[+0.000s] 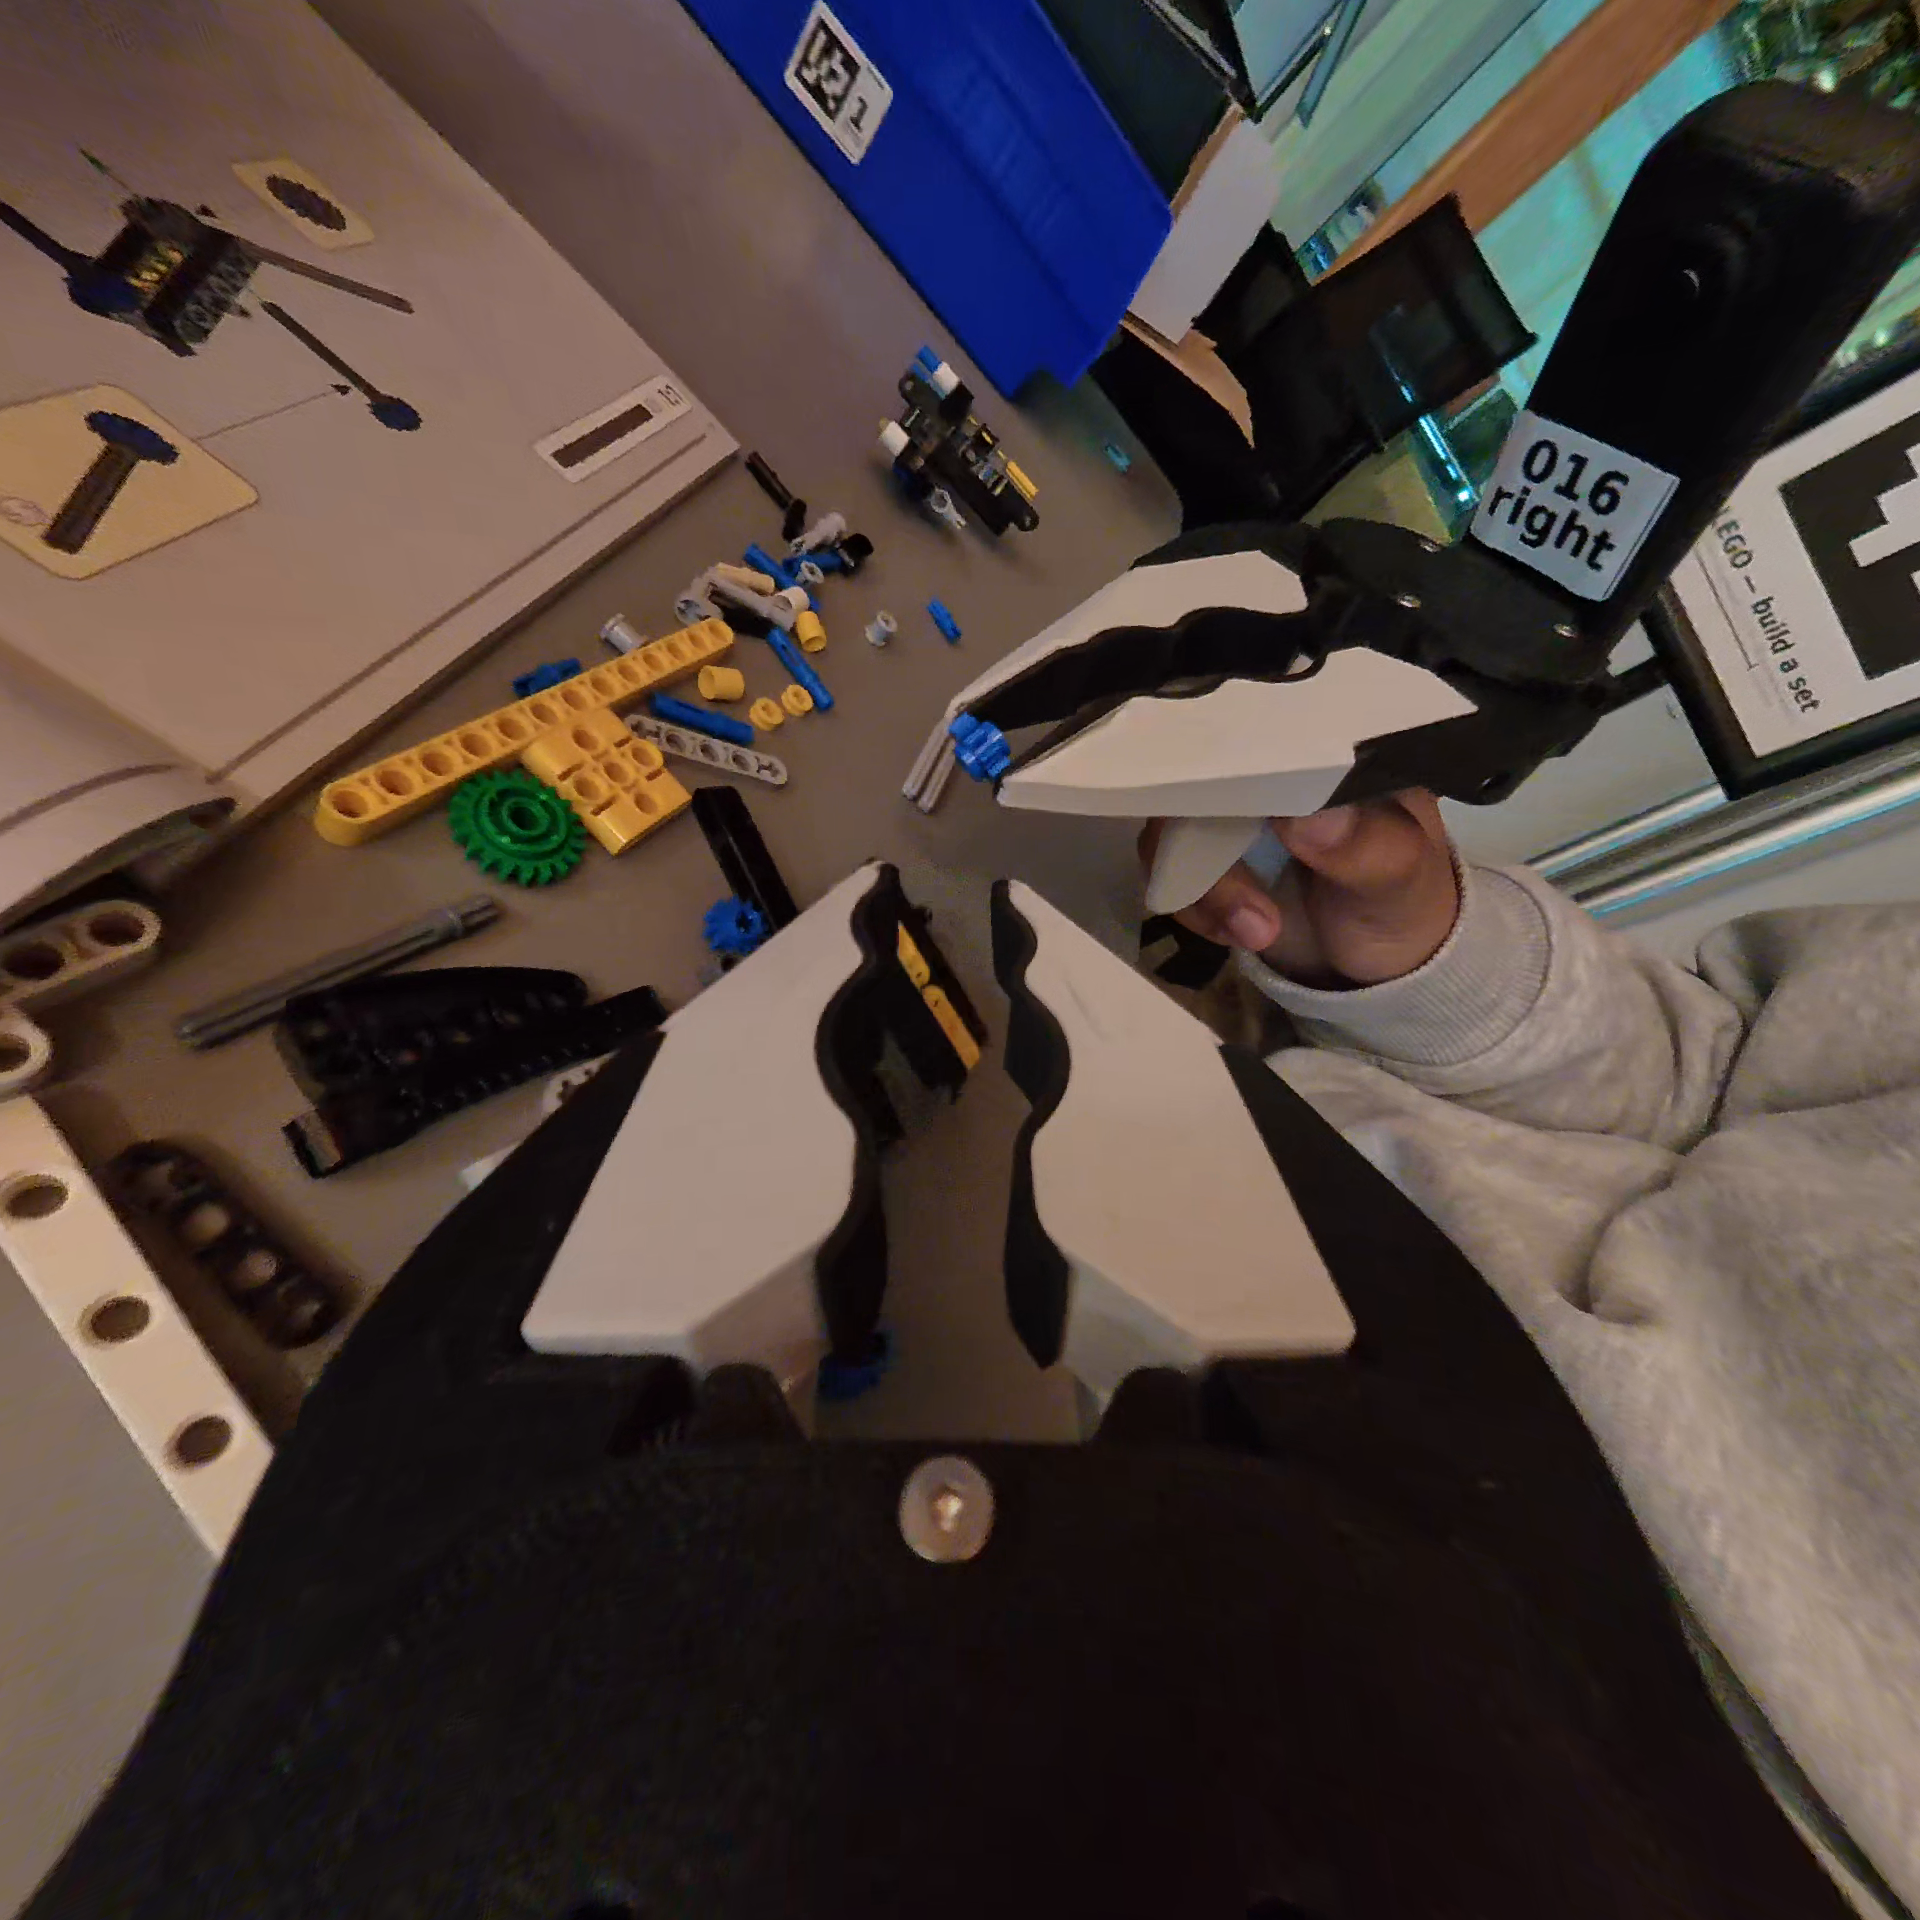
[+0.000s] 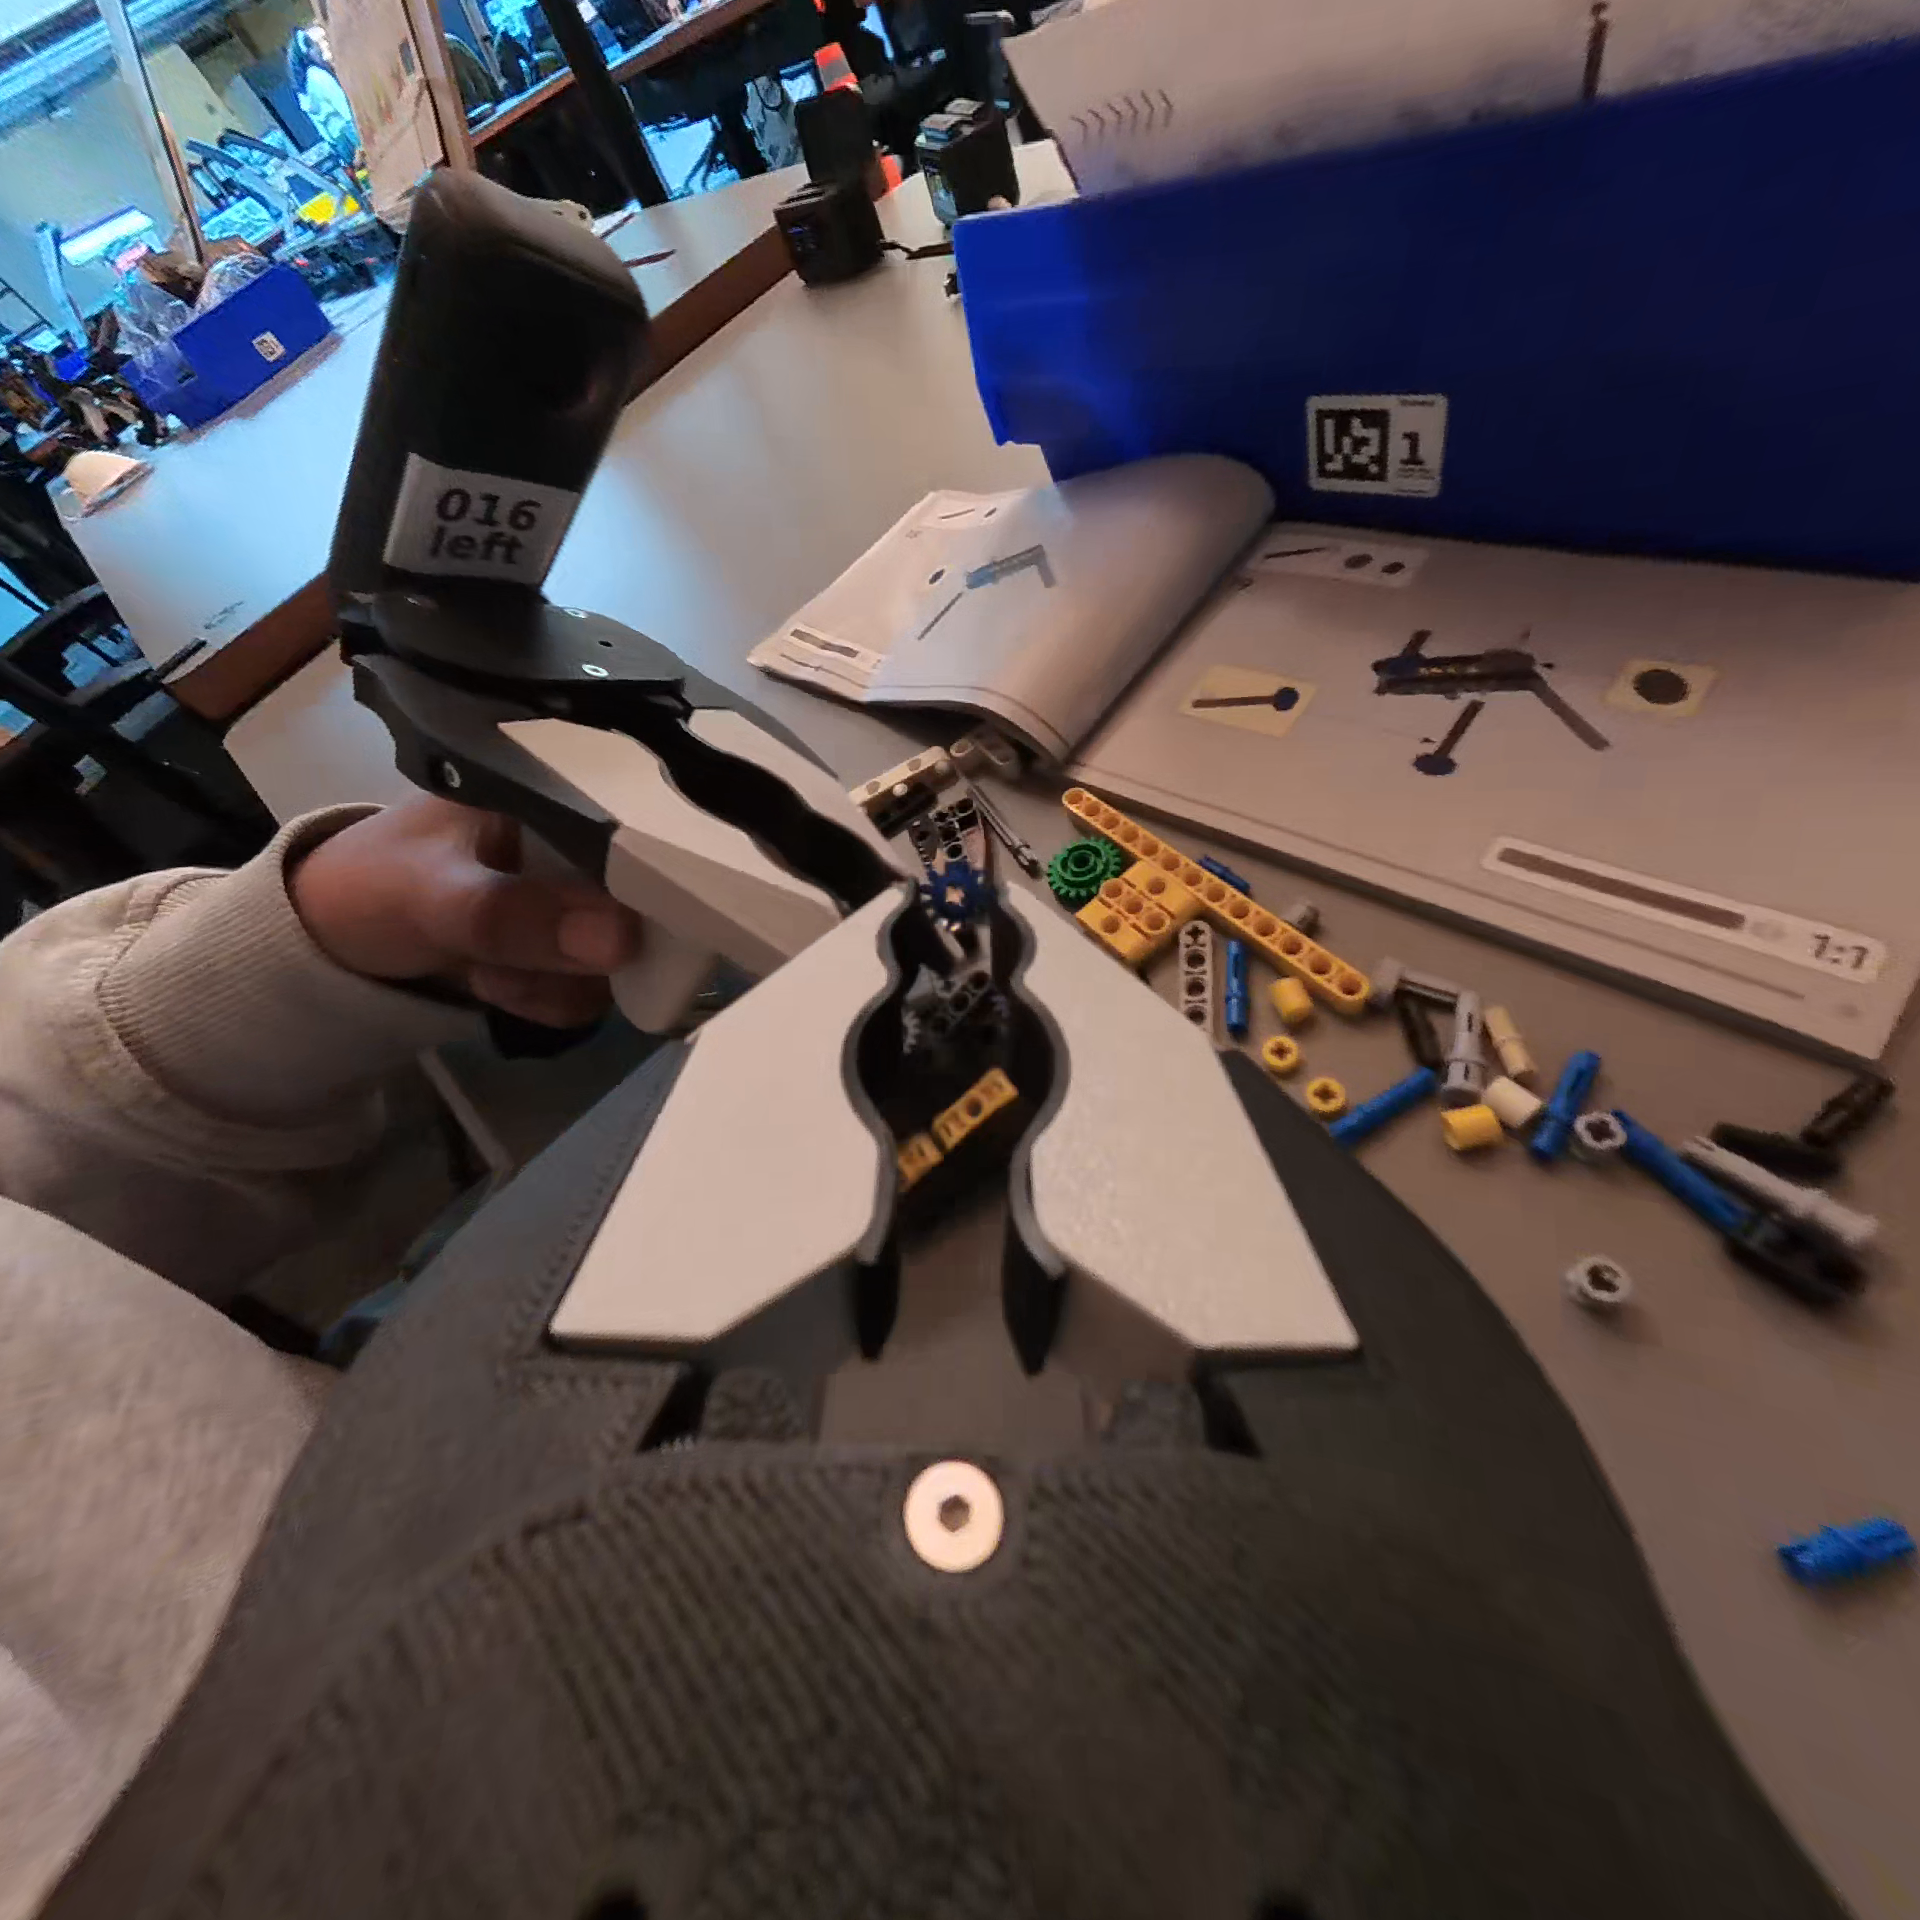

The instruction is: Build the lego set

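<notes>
My left gripper (image 1: 940,883) is shut on a black and yellow lego assembly (image 1: 935,997), which hangs below its fingertips above the table. This assembly also shows through the gap of the right gripper's fingers (image 2: 961,1117). My right gripper (image 2: 951,909) is shut on a small blue gear (image 2: 948,891) fitted on a grey axle. In the left wrist view the right gripper (image 1: 982,758) comes in from the right. There the blue gear (image 1: 977,748) sits at its tips and the grey axle (image 1: 928,774) sticks out toward the left. The left gripper (image 2: 883,883) meets the right one tip to tip.
An open instruction booklet (image 2: 1455,779) lies before a blue bin (image 2: 1455,312). Loose parts are scattered on the grey table: a yellow beam (image 1: 540,717), a green gear (image 1: 516,826), black beams (image 1: 436,1039), blue pins, and a second small sub-assembly (image 1: 961,457). A grey sleeve (image 1: 1507,987) is at the right.
</notes>
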The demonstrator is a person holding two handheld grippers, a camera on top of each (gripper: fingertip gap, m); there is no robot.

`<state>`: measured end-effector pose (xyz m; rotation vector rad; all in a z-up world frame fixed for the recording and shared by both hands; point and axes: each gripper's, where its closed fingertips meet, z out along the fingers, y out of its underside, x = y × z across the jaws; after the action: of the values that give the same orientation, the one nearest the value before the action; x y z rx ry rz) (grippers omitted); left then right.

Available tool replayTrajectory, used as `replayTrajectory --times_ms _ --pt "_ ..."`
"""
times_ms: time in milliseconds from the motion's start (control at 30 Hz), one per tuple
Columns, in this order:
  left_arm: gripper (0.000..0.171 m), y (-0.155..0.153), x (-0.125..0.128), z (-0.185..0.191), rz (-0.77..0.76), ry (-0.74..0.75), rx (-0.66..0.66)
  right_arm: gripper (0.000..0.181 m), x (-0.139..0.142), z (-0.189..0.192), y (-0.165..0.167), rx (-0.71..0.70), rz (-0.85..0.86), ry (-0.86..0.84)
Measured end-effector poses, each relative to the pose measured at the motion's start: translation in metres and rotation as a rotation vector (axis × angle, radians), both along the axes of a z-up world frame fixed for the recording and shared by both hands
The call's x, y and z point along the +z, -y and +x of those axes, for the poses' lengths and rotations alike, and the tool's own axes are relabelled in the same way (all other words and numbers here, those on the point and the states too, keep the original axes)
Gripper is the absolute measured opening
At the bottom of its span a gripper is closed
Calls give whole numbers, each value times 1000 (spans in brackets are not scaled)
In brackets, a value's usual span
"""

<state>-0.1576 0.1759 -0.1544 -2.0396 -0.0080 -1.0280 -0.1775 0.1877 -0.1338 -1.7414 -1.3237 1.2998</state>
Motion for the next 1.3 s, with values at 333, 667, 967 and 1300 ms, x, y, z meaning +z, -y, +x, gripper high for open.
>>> replayTrajectory --times_ms 333,667,967,1300 --pt "19 0 0 -12 6 5 31 10 -15 21 -6 -5 7 79" --pt "5 6 -6 -10 -8 -158 -9 11 -43 22 -5 101 115 313" --pt "0 33 40 -84 200 60 318 11 -44 22 -13 155 198 462" --pt "3 90 54 -174 341 269 660 11 -33 35 35 141 146 518"
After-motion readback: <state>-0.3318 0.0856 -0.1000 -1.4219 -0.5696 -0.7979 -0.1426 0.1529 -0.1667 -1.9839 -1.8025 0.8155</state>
